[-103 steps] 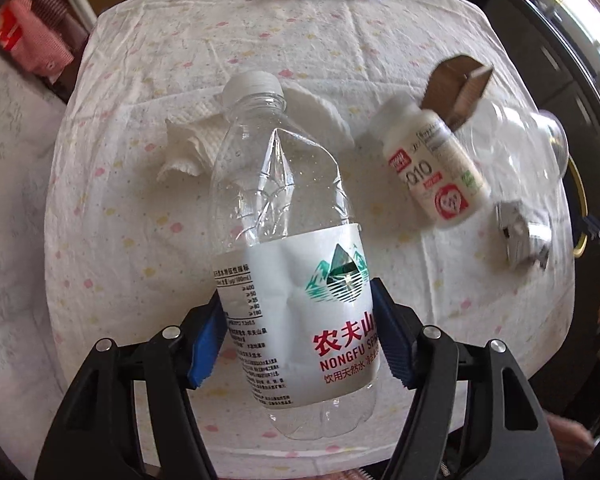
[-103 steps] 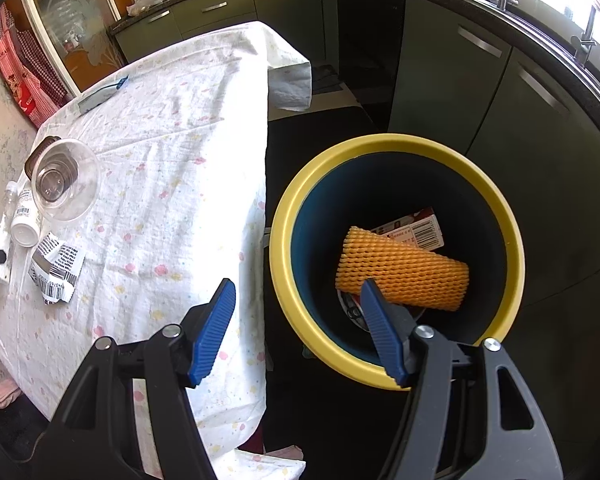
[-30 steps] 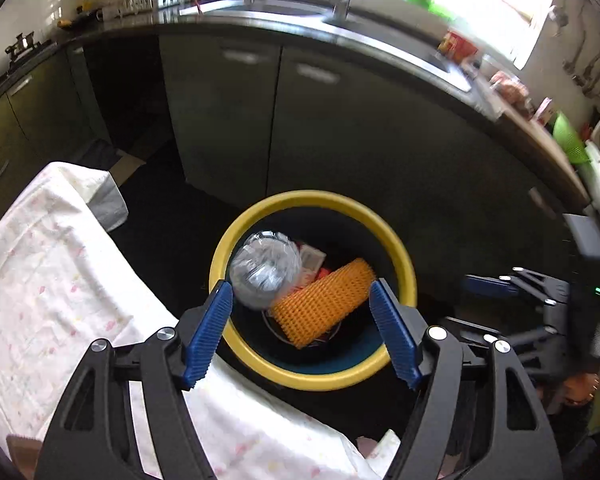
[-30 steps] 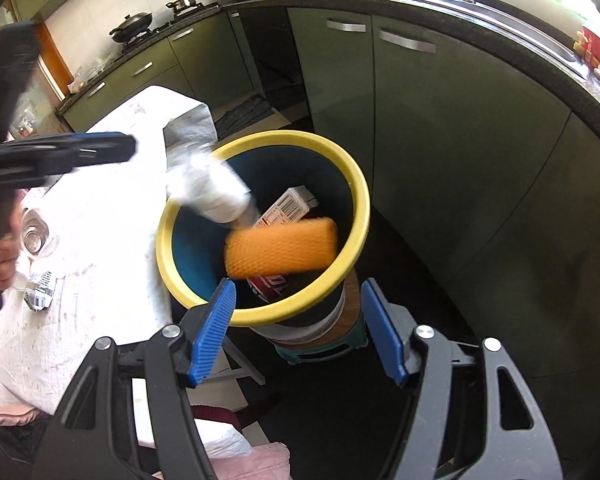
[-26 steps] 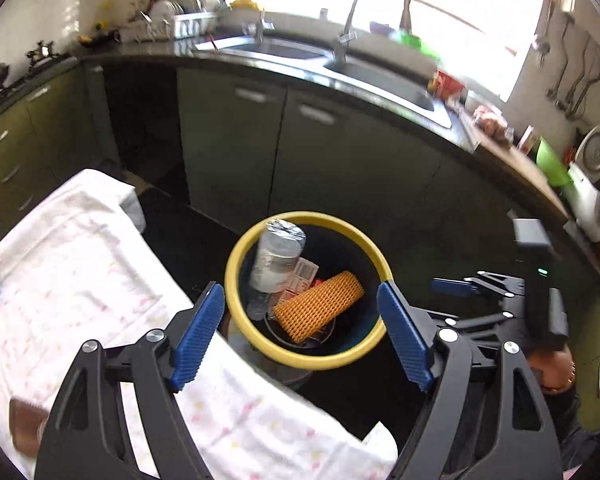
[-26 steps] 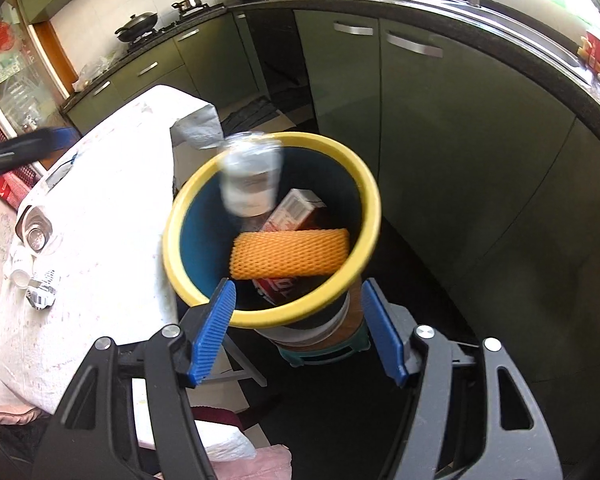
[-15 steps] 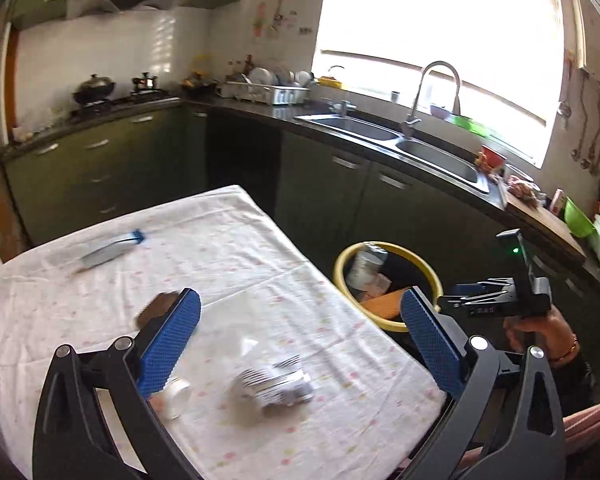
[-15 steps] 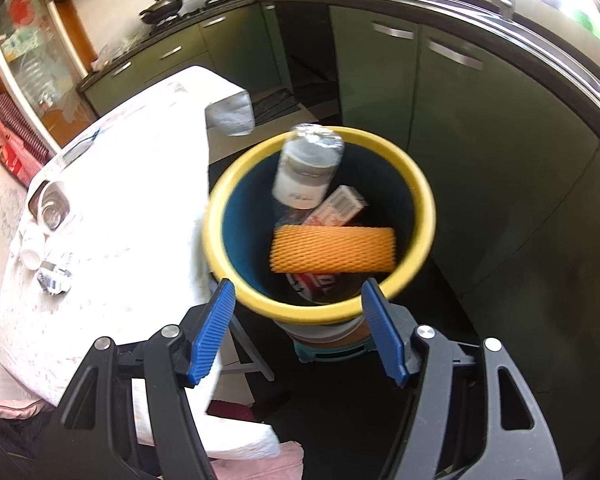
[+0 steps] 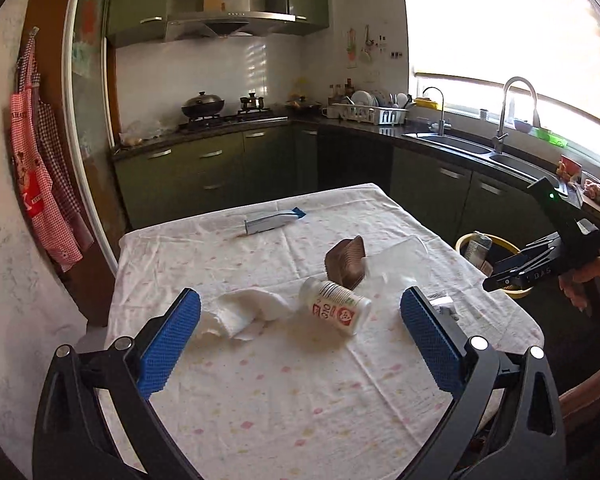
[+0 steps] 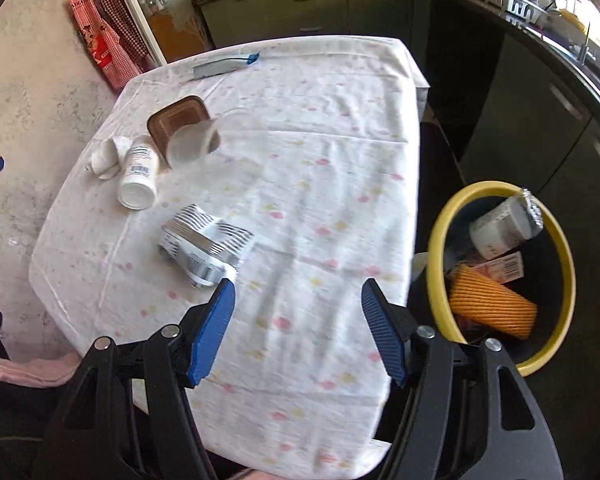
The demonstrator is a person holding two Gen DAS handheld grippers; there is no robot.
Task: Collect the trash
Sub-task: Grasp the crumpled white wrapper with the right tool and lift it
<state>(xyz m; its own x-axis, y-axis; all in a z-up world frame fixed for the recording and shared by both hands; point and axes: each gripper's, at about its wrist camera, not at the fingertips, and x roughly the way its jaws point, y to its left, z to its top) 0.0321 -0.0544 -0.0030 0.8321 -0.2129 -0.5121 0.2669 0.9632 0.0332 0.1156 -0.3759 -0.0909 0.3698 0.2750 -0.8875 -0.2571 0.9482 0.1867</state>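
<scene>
The task stood partly done. The round yellow-rimmed bin (image 10: pixel 562 240) beside the desk (image 10: pixel 320 160) already held a clear plastic water bottle (image 10: pixel 504 226), an orange foam net sleeve (image 10: pixel 492 306) and a small printed carton (image 10: pixel 502 268). Left on the cloth were a white pill bottle (image 9: pixel 338 306), crumpled white tissue (image 9: pixel 242 312), a brown plastic tub (image 10: pixel 176 120), a clear plastic cup (image 10: pixel 192 144), a crushed striped wrapper (image 10: pixel 206 244) and a blue-tipped packet (image 9: pixel 274 220). The left tool (image 9: pixel 298 344) and right tool (image 10: pixel 296 330) both hung released, grasping nothing.

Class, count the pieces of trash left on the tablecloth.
6: wrapper at the far edge; brown tray, clear cup, white bottle, tissue clustered; crumpled packet nearest. Nothing seems hidden.
</scene>
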